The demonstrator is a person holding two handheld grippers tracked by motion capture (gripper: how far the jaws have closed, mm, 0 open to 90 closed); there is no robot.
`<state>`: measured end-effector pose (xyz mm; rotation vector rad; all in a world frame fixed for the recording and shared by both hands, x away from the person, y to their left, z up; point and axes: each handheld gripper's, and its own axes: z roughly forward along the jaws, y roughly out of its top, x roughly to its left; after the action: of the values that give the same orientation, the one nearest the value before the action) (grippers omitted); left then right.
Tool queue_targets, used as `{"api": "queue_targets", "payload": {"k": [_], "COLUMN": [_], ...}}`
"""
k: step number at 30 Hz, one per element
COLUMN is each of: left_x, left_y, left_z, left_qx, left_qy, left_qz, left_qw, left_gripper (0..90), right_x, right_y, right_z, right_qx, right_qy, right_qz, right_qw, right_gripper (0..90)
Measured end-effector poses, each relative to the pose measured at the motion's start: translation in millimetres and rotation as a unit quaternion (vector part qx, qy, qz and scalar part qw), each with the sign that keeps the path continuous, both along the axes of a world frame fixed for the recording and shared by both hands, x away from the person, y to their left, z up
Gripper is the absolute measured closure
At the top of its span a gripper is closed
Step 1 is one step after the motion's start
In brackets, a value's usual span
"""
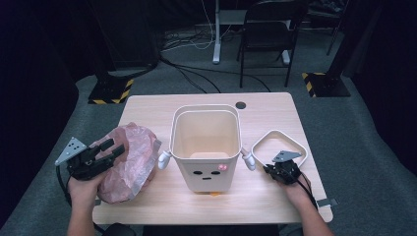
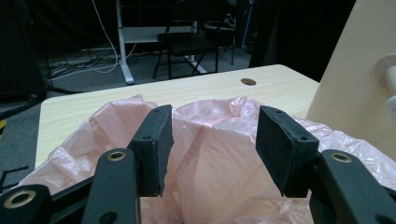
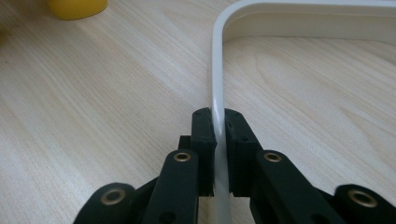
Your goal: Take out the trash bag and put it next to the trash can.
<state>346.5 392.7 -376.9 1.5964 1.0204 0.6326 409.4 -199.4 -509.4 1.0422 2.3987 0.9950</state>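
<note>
Right gripper (image 3: 219, 154) clamps white frame (image 3: 217, 93) on wooden table (image 1: 162, 103); left gripper (image 2: 212, 149) wide over pink bag (image 2: 210, 163).

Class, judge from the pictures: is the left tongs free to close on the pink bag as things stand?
Probably yes. The left tongs stand open right over the pink bag, its crumpled plastic rising between them, and nothing sits in between. The bin stands off to the side.

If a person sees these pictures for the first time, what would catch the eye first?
First, the cream bin with a small face on its front, standing in the middle of the wooden table. To its left lies a crumpled pink plastic bag, with the left gripper open over it. To its right, the right gripper pinches the thin edge of a white frame lying flat on the table.
</note>
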Motion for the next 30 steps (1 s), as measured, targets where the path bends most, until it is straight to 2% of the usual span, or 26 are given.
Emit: {"api": "queue_targets", "payload": {"k": [3, 7, 14, 19, 25, 30], "left_x": [-0.9, -0.7, 0.0, -1.5, -2.9, -3.4], "left_y": [-0.8, -1.9, -1.2, 0.2, 0.0, -1.0], "left_z": [1.0, 1.6, 1.8, 3.6, 5.1, 6.0], "left_qx": [0.002, 0.006, 0.007, 0.008, 0.008, 0.010], "left_qy": [-0.001, -0.002, 0.000, -0.002, -0.004, -0.005], "left_qz": [-0.001, -0.002, -0.001, 0.000, 0.001, 0.002], "left_qw": [1.0000, 1.0000, 1.0000, 1.0000, 1.0000, 0.9999], "left_gripper": [46.0, 46.0, 45.9, 45.9, 45.7, 45.6], "right_x": [-0.3, -3.0, -13.6, -17.3, -20.4, -23.3], "right_y": [0.1, -1.2, -2.9, -4.9, -8.0, -11.3], "right_z": [1.0, 6.5, 23.8, 35.3, 49.1, 71.9], "right_qx": [-0.005, 0.006, 0.019, 0.037, 0.047, 0.053], "right_qy": [-0.003, -0.013, -0.053, -0.055, -0.054, -0.062], "right_qz": [-0.001, -0.006, -0.006, -0.001, 0.001, 0.004], "right_qw": [1.0000, 0.9999, 0.9984, 0.9978, 0.9974, 0.9966], "right_gripper": [84.0, 84.1, 84.2, 84.2, 84.2, 84.1]}}
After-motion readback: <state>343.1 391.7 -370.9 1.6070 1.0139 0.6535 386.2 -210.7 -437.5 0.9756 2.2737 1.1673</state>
